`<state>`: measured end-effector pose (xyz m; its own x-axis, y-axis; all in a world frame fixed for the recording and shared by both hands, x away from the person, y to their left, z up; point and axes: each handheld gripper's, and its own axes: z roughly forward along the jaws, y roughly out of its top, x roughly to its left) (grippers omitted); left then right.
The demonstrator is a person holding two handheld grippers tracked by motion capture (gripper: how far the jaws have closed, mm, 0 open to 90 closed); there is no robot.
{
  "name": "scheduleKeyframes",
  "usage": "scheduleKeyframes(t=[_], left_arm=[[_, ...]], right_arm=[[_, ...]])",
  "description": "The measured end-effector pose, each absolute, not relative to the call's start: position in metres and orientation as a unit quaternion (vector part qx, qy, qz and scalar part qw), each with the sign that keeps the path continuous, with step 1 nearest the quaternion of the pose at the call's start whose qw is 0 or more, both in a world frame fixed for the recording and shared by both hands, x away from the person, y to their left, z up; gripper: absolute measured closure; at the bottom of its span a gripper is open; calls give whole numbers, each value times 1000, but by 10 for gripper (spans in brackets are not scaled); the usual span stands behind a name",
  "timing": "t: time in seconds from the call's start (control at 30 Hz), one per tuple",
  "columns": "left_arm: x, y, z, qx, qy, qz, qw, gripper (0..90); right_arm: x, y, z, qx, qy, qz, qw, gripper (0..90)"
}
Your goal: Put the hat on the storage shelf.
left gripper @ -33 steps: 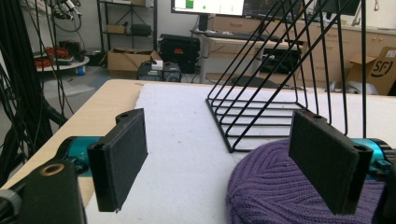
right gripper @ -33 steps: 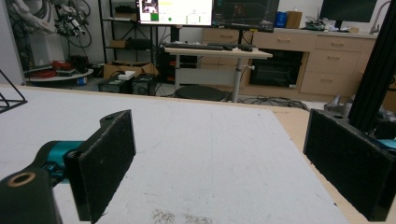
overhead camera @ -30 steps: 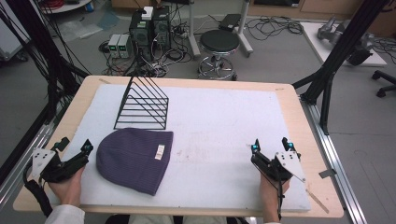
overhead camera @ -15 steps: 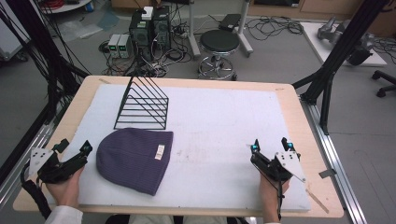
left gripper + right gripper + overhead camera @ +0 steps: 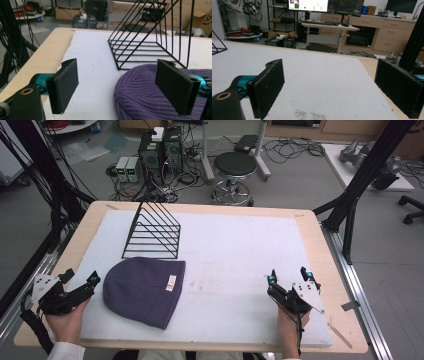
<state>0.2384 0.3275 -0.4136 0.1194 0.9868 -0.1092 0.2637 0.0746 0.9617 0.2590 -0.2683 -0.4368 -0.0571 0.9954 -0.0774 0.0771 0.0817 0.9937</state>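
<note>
Nothing much has moved since a second ago: my left gripper (image 5: 79, 284) holds its spot near the table's (image 5: 310, 237) front left corner, jaws spread wide, nothing between them. My right gripper (image 5: 288, 277) sits near the front right corner, jaws also apart and empty, well apart from everything else. Purple beanie (image 5: 145, 289) lies flat on the white mat (image 5: 240, 255), toward the front left, just beside the left gripper. Black wire rack (image 5: 153, 231) stands behind it, close to the back left. Left gripper view shows the beanie's (image 5: 150, 95) ribbed knit partly behind one pad, rack (image 5: 150, 42) right beyond. Right gripper view gives bare mat (image 5: 324, 82) plus a rack corner (image 5: 217, 46) at left edge.
</note>
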Motion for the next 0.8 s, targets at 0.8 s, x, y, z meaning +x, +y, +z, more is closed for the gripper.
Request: scheduleKeyframes(t=[0.8], left_arm=[[243,313,-421,592,592,316,447,199]], right_arm=[[261,-268,-438,488,559,466,483,84]])
